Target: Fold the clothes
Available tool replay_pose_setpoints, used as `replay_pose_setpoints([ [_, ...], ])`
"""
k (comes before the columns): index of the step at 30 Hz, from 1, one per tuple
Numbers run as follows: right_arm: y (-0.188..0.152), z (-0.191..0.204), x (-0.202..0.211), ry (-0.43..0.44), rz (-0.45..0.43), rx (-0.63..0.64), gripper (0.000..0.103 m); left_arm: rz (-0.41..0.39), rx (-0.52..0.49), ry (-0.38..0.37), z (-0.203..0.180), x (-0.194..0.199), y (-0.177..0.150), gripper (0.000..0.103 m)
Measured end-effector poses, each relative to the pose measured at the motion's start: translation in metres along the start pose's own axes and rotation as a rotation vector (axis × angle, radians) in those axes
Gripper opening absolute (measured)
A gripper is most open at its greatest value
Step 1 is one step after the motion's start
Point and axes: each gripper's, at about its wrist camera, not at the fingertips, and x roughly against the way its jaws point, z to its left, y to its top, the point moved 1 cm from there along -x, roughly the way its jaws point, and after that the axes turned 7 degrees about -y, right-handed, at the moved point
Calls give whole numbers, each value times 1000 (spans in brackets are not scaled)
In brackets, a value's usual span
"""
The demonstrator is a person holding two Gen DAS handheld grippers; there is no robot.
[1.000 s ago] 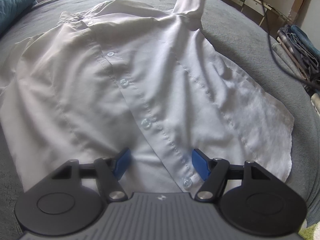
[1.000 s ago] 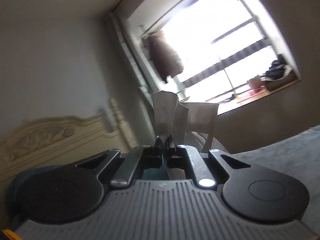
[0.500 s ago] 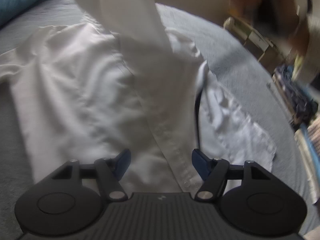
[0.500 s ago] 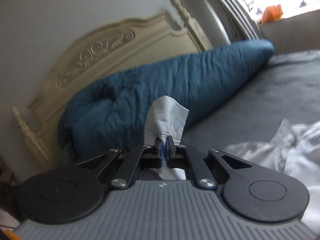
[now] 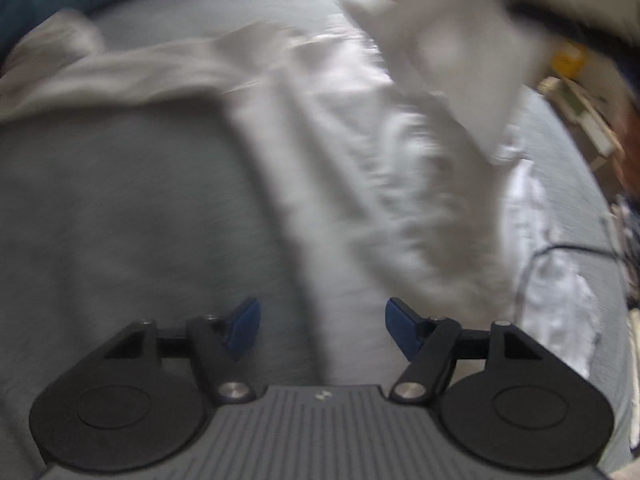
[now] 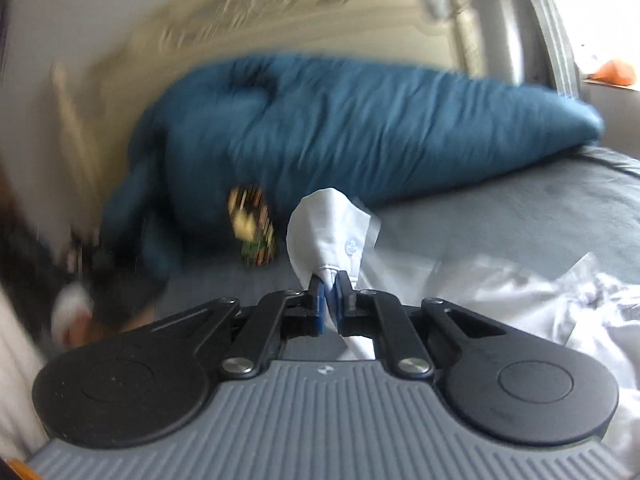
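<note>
A white button-up shirt [image 5: 360, 168] lies crumpled on the grey bed [image 5: 112, 208], blurred by motion in the left wrist view. Its lifted sleeve [image 5: 460, 52] hangs across the upper right there. My left gripper [image 5: 322, 326] is open low over the shirt's near edge, with nothing between its blue pads. My right gripper [image 6: 329, 294] is shut on the sleeve cuff [image 6: 328, 236], which bunches up above the fingertips and shows a button. More of the shirt [image 6: 540, 304] lies to the right of that gripper.
A blue duvet [image 6: 360, 132] is heaped against the cream headboard [image 6: 248, 8] at the far end of the bed. A small patterned object [image 6: 254, 226] lies by the duvet. A dark cable [image 5: 560, 252] crosses the shirt's right side, with clutter past the bed's right edge.
The right gripper has carried the cuff down and across toward the duvet. The left gripper has swung left, so bare grey bed now fills its left side and the shirt sits to the right.
</note>
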Motion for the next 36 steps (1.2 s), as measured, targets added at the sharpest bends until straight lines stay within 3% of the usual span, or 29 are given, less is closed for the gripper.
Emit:
replay_pose_setpoints([
  [1, -9, 5, -3, 5, 40, 4, 9, 0, 26, 16, 10, 1, -2, 70],
  [5, -45, 23, -15, 24, 202, 21, 43, -25, 49, 47, 27, 8, -3, 69],
  [8, -71, 37, -22, 37, 319, 31, 47, -35, 29, 57, 25, 10, 2, 70],
  [11, -82, 35, -4, 29, 360, -28, 49, -52, 12, 50, 22, 12, 8, 70],
  [16, -94, 25, 52, 128, 400, -269, 49, -95, -51, 48, 11, 16, 22, 70],
  [19, -93, 22, 96, 191, 357, -404, 49, -119, -107, 37, -1, 16, 31, 70],
  [21, -92, 20, 130, 209, 282, -485, 49, -125, -148, 20, -12, 18, 34, 70],
  [24, -108, 10, 176, 206, 51, -636, 53, -104, -212, -44, -32, 14, 37, 72],
  [26, -120, 3, 205, 198, -98, -737, 63, -75, -270, -103, -47, 12, 34, 75],
  [28, -149, -12, 210, 134, -162, -878, 64, -48, -338, -127, -63, 8, 26, 78],
  [31, -181, -28, 207, 69, -165, -1036, 64, -6, -429, -85, -84, -8, 11, 78],
  [36, -188, -28, 202, 77, -166, -1060, 64, 14, -517, 59, -108, -33, -3, 76],
])
